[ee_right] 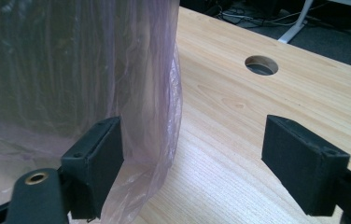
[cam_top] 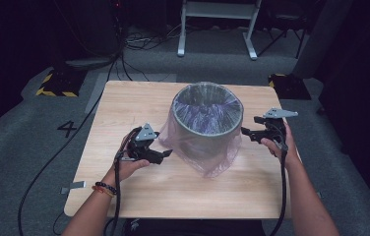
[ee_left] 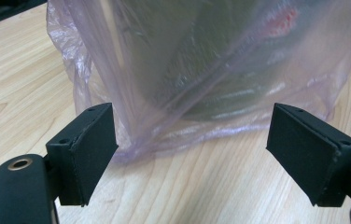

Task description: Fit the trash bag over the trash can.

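Bin (cam_top: pixel 207 120) with pink bag (cam_top: pixel 212 162) on surface (cam_top: pixel 138 103); left tool (cam_top: pixel 166 155) and right tool (cam_top: pixel 246 132) flank it, both spread, empty.

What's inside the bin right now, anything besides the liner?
Looking down into the bin, the pinkish plastic bag lines its inside, folds over the rim and drapes to the table. No loose item shows; the crumpled film hides the very bottom.

Overhead light falls evenly on the wooden table (cam_top: pixel 124 103); surroundings beyond it are dark. Bin liner (ee_left: pixel 201 70) close above the table is blurred, with faint glare.
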{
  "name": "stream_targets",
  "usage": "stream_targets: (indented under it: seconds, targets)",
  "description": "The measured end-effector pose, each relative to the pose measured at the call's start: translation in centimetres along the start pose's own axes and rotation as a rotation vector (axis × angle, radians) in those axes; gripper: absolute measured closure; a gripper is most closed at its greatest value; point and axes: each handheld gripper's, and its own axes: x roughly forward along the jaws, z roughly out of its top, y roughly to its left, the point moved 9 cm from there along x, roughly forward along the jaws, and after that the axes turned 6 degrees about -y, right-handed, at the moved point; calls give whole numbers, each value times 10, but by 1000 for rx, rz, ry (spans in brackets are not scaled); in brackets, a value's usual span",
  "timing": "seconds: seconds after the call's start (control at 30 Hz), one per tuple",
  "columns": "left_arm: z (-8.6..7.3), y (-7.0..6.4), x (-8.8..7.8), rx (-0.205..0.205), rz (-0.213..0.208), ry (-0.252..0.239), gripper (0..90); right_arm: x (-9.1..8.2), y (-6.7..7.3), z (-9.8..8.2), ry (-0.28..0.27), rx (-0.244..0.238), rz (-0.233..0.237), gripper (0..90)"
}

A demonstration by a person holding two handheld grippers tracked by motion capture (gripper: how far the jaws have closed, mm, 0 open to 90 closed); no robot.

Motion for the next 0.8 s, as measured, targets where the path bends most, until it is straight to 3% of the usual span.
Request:
stream_targets:
  seconds: [0.1,0.27,0.47,0.6,0.67,0.73,0.8]
  targets:
    - [-7,-1,-3,38,30,13,155,-3,0,3,-17,-3,-4,207]
    - [-25,-2,-2,46,44,61,158,-10,1,11,-34,-5,-13,197]
    - [-50,-11,2,30,-6,121,156,-21,4,24,-76,-4,0,199]
    - [-67,-19,7,56,-13,191,158,-27,7,31,-87,-17,2,200]
    - [-73,-23,7,42,-24,212,158,-30,9,34,-95,-21,9,200]
    - [-77,-25,6,-5,-31,207,157,-34,10,37,-101,-25,8,201]
    - [-78,-26,4,-19,-27,197,156,-37,11,40,-105,-31,6,201]
